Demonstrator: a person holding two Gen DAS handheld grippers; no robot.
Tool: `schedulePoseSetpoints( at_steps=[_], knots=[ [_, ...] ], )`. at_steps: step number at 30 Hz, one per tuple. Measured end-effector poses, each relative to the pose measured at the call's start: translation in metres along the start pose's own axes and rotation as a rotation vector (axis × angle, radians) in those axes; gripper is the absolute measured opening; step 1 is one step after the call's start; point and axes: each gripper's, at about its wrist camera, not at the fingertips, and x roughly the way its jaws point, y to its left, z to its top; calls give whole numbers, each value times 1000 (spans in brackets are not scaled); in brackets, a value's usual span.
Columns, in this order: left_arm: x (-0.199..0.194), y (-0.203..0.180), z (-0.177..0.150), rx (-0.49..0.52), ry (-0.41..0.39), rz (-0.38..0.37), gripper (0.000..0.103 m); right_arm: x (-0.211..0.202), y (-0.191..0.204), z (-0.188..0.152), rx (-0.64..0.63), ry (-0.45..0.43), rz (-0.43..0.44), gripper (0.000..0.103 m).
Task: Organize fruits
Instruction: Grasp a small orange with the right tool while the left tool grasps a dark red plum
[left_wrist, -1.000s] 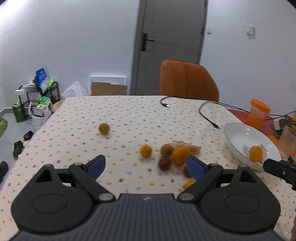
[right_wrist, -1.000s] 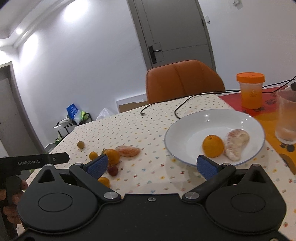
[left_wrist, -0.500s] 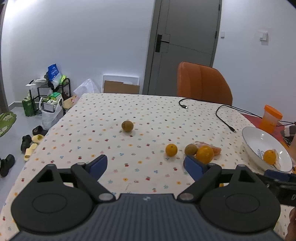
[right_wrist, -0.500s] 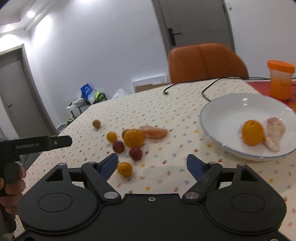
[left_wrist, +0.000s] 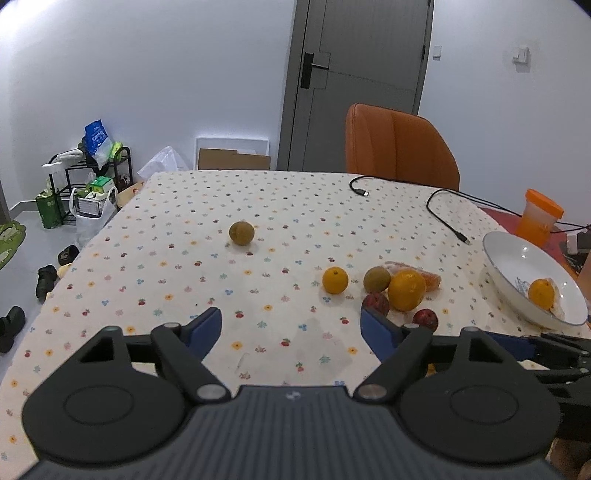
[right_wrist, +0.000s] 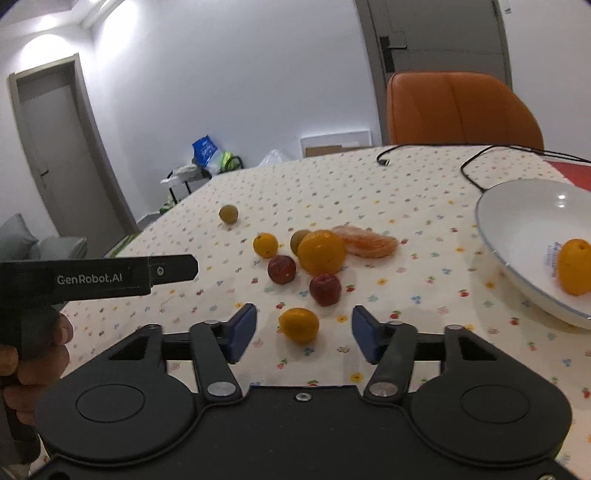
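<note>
Counter (right_wrist: 369, 177), dotted cloth, carries everything. White plate (right_wrist: 517, 206) sits right of the right tongs (right_wrist: 302, 334), already holding one orange (right_wrist: 574, 266), so that reads as the collection point. Loose pile ahead of the right tongs: large orange (right_wrist: 321, 252), peeled segment cluster (right_wrist: 369, 242) behind it, two red fruits (right_wrist: 281, 269) (right_wrist: 325, 290), a small orange (right_wrist: 265, 244), a greenish-brown one (right_wrist: 298, 240). One brownish fruit (right_wrist: 228, 213) lies well apart, far ahead-left. Right tongs wide open, empty, straddling the nearest small orange (right_wrist: 299, 325), which lies between the blue pads; looks lined up for the next pick. Left tongs (left_wrist: 291, 328) also wide open, empty, over bare cloth, pile ahead-right. Black cables (left_wrist: 443, 214) lie beyond the pile, clear of the path to the plate. Orange-lidded cup (left_wrist: 539, 218) stands behind the plate, no obstruction.
</note>
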Motion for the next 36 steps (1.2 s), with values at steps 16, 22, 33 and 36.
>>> schedulePoseSetpoints(
  at_steps=[16,22,33,36],
  knots=[
    [19,-19,2,35,40,-68,72,-9,-25,3,62,-27,-58,23],
    [38,-40,4,82,59,-101,65,-17,-45,3,97,-54,-109,23],
    [65,-53,1,93,83,-90,42,-22,-64,0,141,-80,-147,23],
    [66,-53,2,95,82,-78,21,-23,-65,-2,150,-88,-149,23]
  ],
)
